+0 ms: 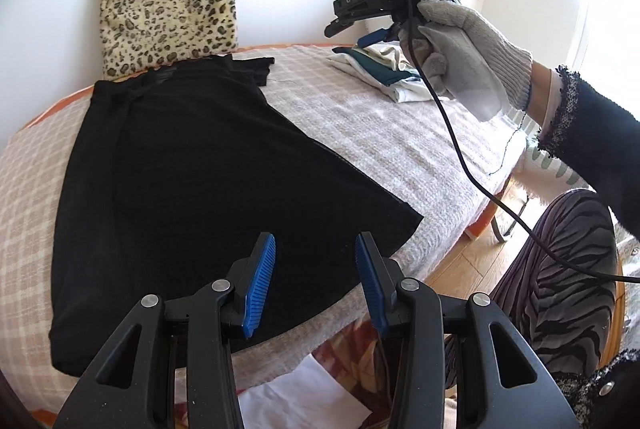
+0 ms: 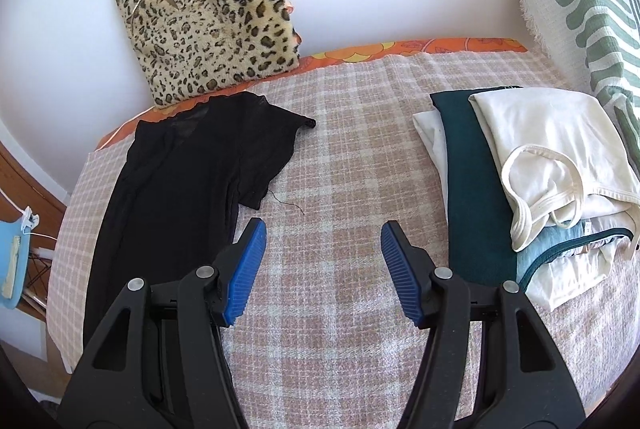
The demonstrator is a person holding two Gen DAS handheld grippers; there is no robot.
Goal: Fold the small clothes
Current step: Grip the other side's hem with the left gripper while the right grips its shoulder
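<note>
Left gripper [image 1: 315, 283]: your jaws apart, empty, over the black garment's [image 1: 192, 189] hem. Right gripper [image 2: 323, 271]: apart, empty, above bare checked blanket [image 2: 352, 157]. Garment lies flat beside folded pile [image 2: 532, 169]. Step: starting a fold. Next: pinch hem corners.

right gripper [image 2: 323, 243] agape over checked blanket [image 2: 352, 157], black top [image 2: 176, 181] left.

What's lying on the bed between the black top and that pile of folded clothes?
Only bare checked blanket separates the black top from the pile, save a loose thread; the right wrist view shows it.
</note>
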